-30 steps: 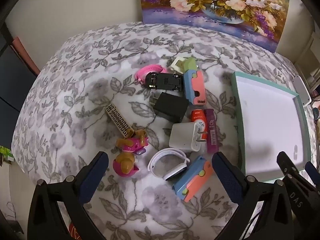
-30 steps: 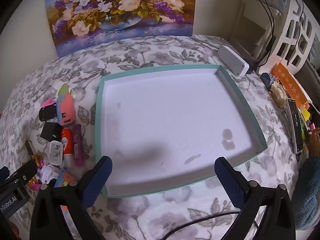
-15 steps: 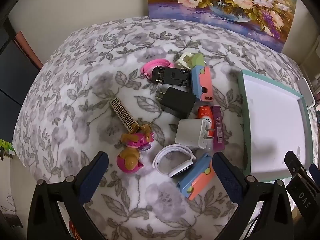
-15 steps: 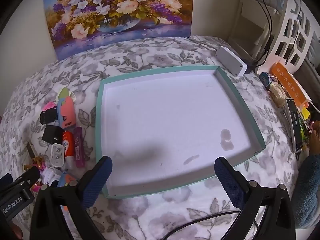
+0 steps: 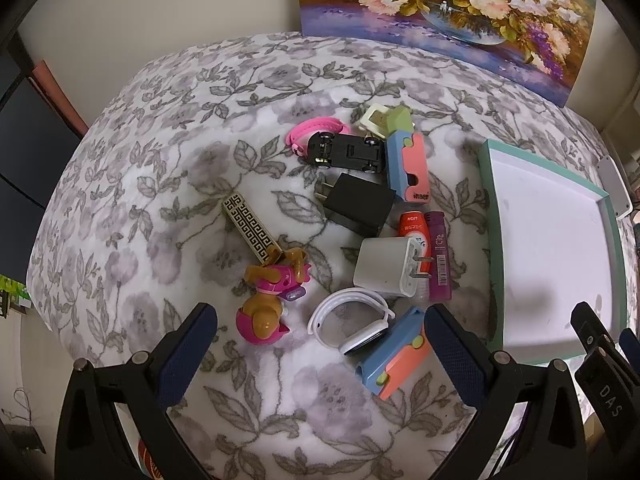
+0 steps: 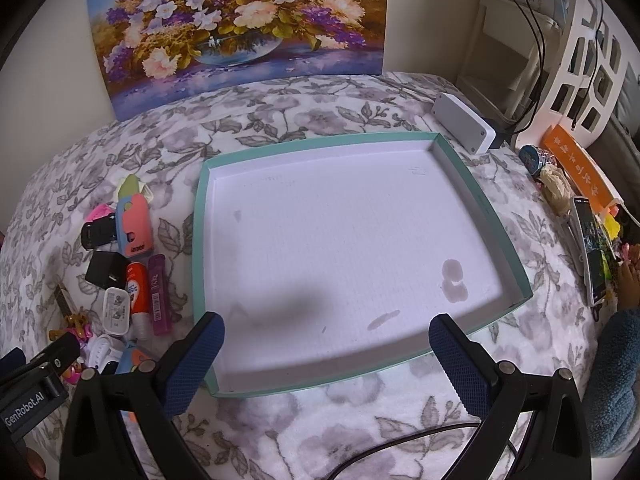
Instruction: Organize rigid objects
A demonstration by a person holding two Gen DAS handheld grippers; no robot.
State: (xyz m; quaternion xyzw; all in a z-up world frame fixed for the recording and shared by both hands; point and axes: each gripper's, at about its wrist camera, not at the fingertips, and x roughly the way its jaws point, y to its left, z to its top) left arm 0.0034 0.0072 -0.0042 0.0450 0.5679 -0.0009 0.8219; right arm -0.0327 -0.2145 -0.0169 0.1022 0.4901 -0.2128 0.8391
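A cluster of small objects lies on the floral blanket: a pink toy dog (image 5: 270,300), a white smartwatch (image 5: 352,320), a white charger (image 5: 386,267), a black charger (image 5: 358,204), a black toy car (image 5: 346,151), a patterned gold bar (image 5: 250,229) and a blue-and-coral block (image 5: 394,354). My left gripper (image 5: 320,340) hovers open above the near objects, holding nothing. My right gripper (image 6: 326,354) is open over the near edge of the teal-rimmed white tray (image 6: 486,204), which has nothing in it.
A flower painting (image 6: 240,28) leans on the wall behind. Beside the tray lie a white box (image 6: 464,122), a phone (image 6: 592,248) and an orange card (image 6: 580,164). A cable (image 6: 400,444) trails under the right gripper. A blue sleeve (image 6: 616,380) sits at the right edge.
The left gripper has pulled back and shifted left, so the cluster sits further right in view. The right gripper drew slightly back from the tray. Both stay open.
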